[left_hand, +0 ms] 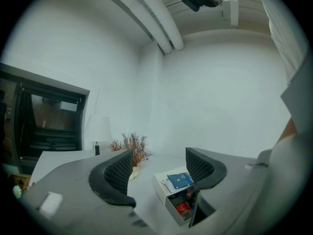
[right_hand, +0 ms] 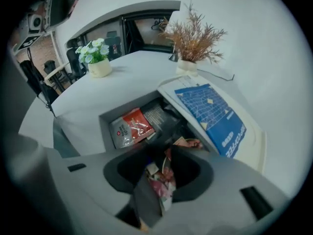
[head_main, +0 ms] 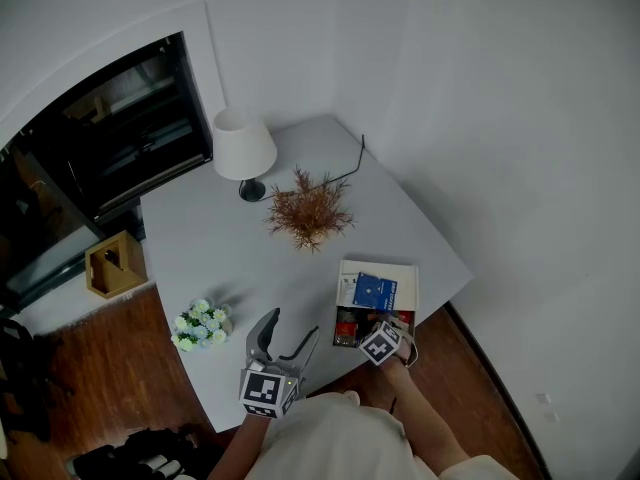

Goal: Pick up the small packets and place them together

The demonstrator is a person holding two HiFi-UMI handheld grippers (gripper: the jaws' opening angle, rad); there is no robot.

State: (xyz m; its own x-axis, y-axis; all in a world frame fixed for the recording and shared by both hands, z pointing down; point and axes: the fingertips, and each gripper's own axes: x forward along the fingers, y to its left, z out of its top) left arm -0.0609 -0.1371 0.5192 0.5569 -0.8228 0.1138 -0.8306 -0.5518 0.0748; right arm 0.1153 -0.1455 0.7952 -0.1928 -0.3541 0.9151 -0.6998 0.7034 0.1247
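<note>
The pale grey table (head_main: 200,258) carries a white rectangular box (head_main: 385,265) at its near right edge. Just left of the box, the left gripper (left_hand: 159,173) is held over the table, its jaws wide apart around nothing. The right gripper (right_hand: 160,165) points down into the box's near compartment, its jaws partly apart, with a pink patterned packet (right_hand: 164,182) standing loosely between them. A flat blue packet (right_hand: 212,114) lies on the box's far ledge, and a red-and-white packet (right_hand: 129,126) lies at the compartment's left.

The head view looks steeply down from above on the whole surface (head_main: 230,258). The left gripper view faces level across it, the right gripper view close down into the box (right_hand: 257,141). All three show that box.
</note>
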